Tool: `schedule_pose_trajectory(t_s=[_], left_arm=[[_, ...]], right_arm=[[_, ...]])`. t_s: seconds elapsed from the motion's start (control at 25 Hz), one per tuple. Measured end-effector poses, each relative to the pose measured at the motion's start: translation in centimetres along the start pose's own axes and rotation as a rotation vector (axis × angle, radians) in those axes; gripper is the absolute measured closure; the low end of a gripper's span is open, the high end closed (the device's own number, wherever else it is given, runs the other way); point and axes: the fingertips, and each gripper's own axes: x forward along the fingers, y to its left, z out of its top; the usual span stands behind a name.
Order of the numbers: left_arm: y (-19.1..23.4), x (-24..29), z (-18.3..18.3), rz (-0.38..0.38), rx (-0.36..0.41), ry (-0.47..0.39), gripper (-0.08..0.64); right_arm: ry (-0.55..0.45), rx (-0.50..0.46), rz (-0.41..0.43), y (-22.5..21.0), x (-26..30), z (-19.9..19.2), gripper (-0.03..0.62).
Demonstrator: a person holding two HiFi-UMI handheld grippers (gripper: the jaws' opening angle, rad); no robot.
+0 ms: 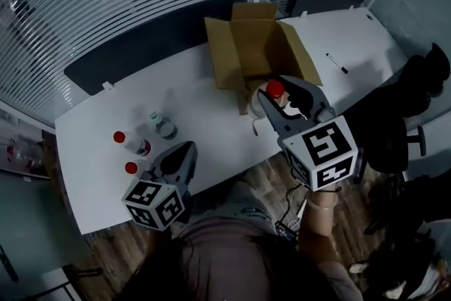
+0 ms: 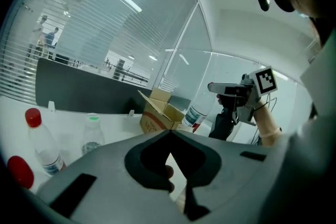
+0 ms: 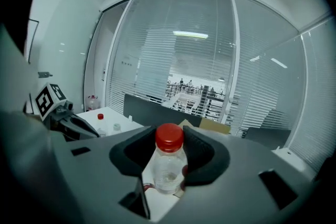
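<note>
The work in hand reads as the carrying stage: the right gripper [image 1: 274,99] has its jaws closed on a small clear bottle [image 3: 168,169], the dark pads pressing its sides just below the red cap [image 3: 169,137]. It holds the bottle in the air at the near edge of the open cardboard box [image 1: 239,46], right of the middle of the white table [image 1: 91,120]. The bottle looks tilted rather than upright in the head view, though the exact lean is hard to read. The left gripper [image 1: 182,151] hangs over the near left part of the table with its jaws together and nothing between them. Closest to it are three more bottles standing in a loose group: two red-capped bottles [image 1: 131,144] and a pale-capped bottle [image 1: 164,125] a little farther back. A pen [image 1: 337,63] lies far right, well apart from all this. In my judgement, any move from here calls for a steady squeeze, since the bottle is round, smooth and light, and a hold so high on its body could let it swing or slip. It also calls for clearing the box's raised flaps instead of brushing them. The bottle itself is thin, transparent plastic and seems nearly empty, with a printed label low on its body.
</note>
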Motion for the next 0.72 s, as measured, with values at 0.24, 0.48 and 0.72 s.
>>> schedule_pose_trajectory(t_s=[0.24, 0.48, 0.72], left_arm=[[2.6, -3.3, -0.4, 0.052, -0.016, -0.025, 0.552], [5.1, -6.4, -0.2, 0.131, -0.038, -0.059, 0.552], [7.0, -9.3, -0.3, 0.201, -0.052, -0.081, 0.552]], right_arm=[[0.001, -0.009, 0.097, 5.5, 2.5, 0.2, 0.416], [0.001, -0.019, 0.198, 9.8, 4.8, 0.6, 0.416], [-0.010, -0.021, 0.284, 13.7, 6.5, 1.1, 0.417]])
